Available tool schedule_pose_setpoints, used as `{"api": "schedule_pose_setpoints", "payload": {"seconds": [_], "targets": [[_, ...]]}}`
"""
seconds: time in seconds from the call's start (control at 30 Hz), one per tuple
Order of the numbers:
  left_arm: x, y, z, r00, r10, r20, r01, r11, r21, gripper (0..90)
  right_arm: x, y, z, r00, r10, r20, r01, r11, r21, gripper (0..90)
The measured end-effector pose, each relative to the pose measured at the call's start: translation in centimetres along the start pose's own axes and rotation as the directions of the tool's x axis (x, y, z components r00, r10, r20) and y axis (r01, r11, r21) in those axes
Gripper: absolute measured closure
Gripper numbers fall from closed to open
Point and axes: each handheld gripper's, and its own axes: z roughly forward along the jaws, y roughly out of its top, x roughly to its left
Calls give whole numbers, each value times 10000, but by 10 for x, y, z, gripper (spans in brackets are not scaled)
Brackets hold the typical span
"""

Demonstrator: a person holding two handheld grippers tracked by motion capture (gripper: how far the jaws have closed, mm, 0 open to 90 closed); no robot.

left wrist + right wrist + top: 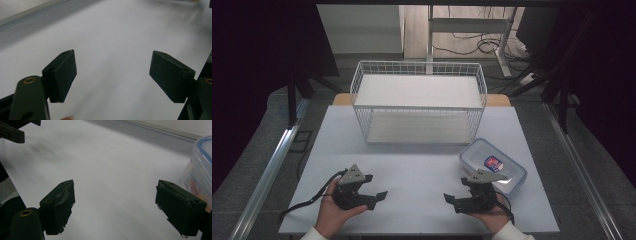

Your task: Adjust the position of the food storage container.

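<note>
On the white worktop [422, 170], the left gripper [373, 188] and right gripper [458, 196] rest near the front edge, fingers [62, 75] spread wide around nothing. A clear lidded plastic container with blue rim [493, 165] lies just right of the right fingers [181, 207], apart. A white wire basket [419, 102] stands far centre.

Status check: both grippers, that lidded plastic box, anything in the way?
Left gripper open, empty. Right gripper open, empty. Lidded box on table beside right gripper, untouched. Wire rack stands behind; nothing between.
</note>
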Motion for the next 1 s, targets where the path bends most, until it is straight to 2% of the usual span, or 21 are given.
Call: {"api": "schedule_pose_setpoints", "payload": {"seconds": [0.17, 0.27, 0.63, 0.8, 1.0], "targets": [[-2, -3, -1, 9988, 378, -299, -372, 9991, 207, 213, 1, 1, 4, 9996, -299, 6, 299, 9994, 151, 160], [-4, -5, -4, 9991, 349, -223, -348, 9994, 39, 213, 2, 1, 6, 9994, -330, 105, 326, 9990, 289, 160], [-8, -8, -9, 9986, 476, -218, -476, 9989, 5, 211, 4, 13, 6, 9984, -478, 316, 468, 9984, 329, 162], [-6, -7, -6, 9981, 531, -323, -527, 9986, 107, 211, -2, 24, -2, 9968, -666, 444, 652, 9973, 336, 166], [-7, -6, -10, 9988, 339, -343, -347, 9992, -214, 212, -15, 33, -18, 9937, -618, 935, 611, 9981, 99, 191]]}}
